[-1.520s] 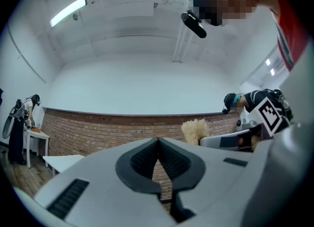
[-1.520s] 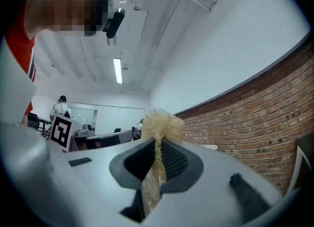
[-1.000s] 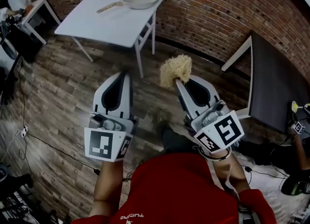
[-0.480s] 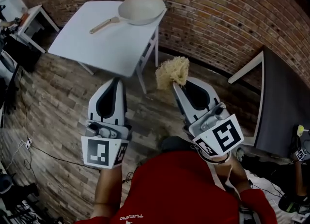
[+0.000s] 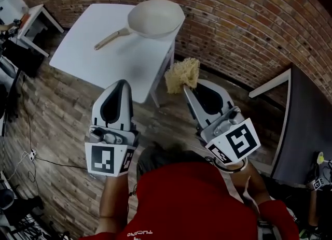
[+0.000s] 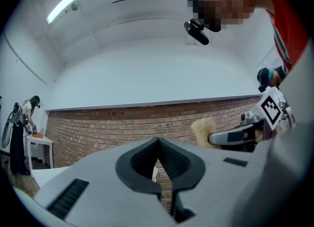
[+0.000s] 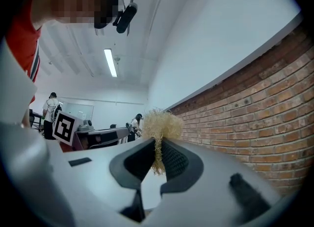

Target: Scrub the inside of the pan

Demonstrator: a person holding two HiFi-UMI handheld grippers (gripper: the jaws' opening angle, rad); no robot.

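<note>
A cream pan [image 5: 154, 17] with a wooden handle rests on the far right corner of a white table [image 5: 88, 52] ahead of me. My right gripper [image 5: 185, 86] is shut on a tan fibrous scrubber [image 5: 182, 74], held in the air short of the table's near right corner. The same scrubber [image 7: 159, 125] sticks out between the jaws in the right gripper view. My left gripper [image 5: 122, 84] is shut with nothing in it, hovering by the table's near edge. In the left gripper view the closed jaws [image 6: 158, 141] point at the brick wall.
A brick wall [image 5: 249, 21] runs behind the table. A dark table [image 5: 306, 125] stands at the right. A small white side table [image 5: 32, 18] is at the far left. Cables lie on the wooden floor [image 5: 46, 130] at left. People stand in the background.
The table and pan have come closer and lower in the head view as I move toward them. Both grippers keep their hold and pose.
</note>
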